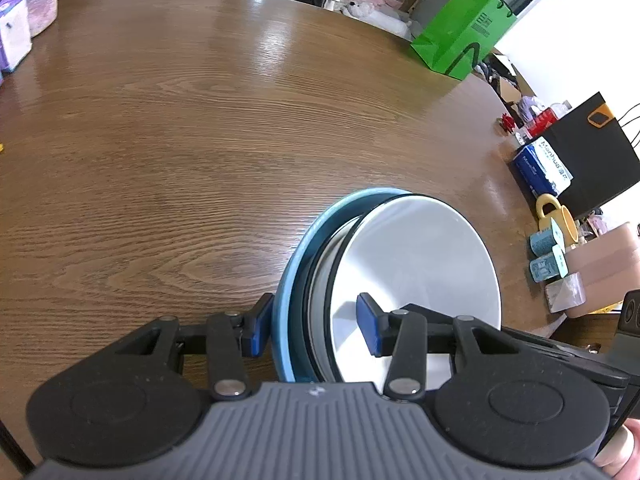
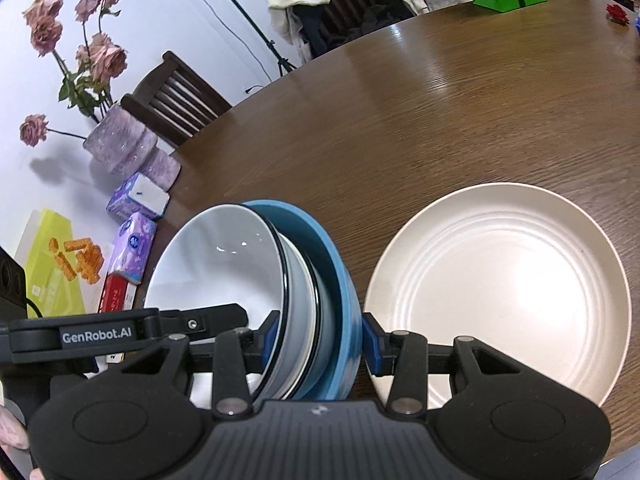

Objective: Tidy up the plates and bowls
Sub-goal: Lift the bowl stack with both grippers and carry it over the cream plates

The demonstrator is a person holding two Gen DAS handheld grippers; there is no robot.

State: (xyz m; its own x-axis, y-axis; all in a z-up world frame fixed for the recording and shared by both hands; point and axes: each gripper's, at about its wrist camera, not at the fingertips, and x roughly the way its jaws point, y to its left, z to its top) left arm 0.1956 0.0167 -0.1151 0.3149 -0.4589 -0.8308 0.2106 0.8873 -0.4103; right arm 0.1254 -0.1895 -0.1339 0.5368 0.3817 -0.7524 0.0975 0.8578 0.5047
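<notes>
A stack of nested bowls hangs tilted above the wooden table [image 1: 180,128]. Its outer bowl is blue [image 1: 289,276] [image 2: 338,276]; a white bowl with a black rim [image 1: 420,256] [image 2: 216,256] is innermost. My left gripper [image 1: 314,330] is shut on one side of the stack's rim, one pad outside the blue wall and one inside the white bowl. My right gripper [image 2: 320,336] is shut on the opposite side in the same way. A cream ribbed plate [image 2: 500,280] lies flat on the table just right of the stack.
A green bag [image 1: 460,28], a black bag [image 1: 592,152], a blue tissue box [image 1: 540,164] and a yellow mug [image 1: 554,212] line one table edge. A vase of roses [image 2: 120,144], tissue packs [image 2: 138,196] and a chair [image 2: 172,96] are on the other side.
</notes>
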